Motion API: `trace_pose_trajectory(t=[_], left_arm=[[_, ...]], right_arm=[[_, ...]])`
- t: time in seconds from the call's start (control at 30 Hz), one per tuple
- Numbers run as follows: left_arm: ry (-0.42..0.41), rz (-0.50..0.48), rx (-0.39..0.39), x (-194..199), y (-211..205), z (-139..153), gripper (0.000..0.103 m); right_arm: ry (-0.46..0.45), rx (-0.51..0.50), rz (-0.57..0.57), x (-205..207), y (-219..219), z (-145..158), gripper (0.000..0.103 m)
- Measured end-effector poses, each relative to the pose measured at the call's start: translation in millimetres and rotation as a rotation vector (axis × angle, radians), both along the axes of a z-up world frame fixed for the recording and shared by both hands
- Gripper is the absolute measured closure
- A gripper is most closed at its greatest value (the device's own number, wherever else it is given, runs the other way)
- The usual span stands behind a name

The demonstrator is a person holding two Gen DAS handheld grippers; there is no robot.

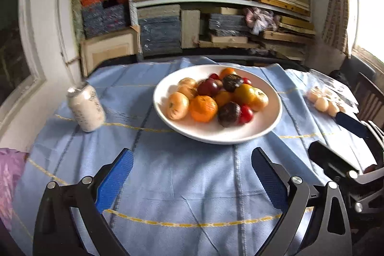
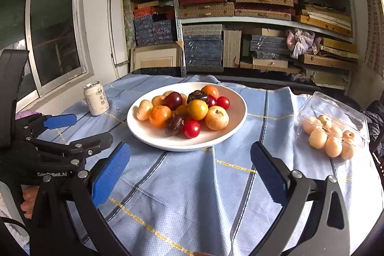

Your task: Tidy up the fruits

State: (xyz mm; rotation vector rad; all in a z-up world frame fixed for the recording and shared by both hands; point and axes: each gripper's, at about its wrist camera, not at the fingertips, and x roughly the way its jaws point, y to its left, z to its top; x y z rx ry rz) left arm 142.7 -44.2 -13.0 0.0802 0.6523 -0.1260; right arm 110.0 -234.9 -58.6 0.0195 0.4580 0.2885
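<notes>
A white plate sits mid-table, piled with mixed fruit: an orange mandarin, a red plum, a dark fruit, a yellow one and a pale apple. To the right, an open clear plastic box holds several pale fruits. My left gripper hovers open and empty in front of the plate, slightly to its left. My right gripper is open and empty too, near the plate's front right.
A white drink can stands left of the plate. A blue checked cloth covers the table. Behind it are shelves stacked with boxes, and a window on the left. A chair stands at the right. A hand holds the left gripper.
</notes>
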Motion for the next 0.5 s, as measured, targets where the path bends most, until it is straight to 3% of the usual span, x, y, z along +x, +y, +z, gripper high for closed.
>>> trace_pose_trajectory(t=[0.5], left_arm=[[0.004, -0.008, -0.008, 2.3, -0.4, 0.4, 0.004]], right_arm=[[0.005, 0.004, -0.001, 0.6, -0.2, 0.8, 0.004]])
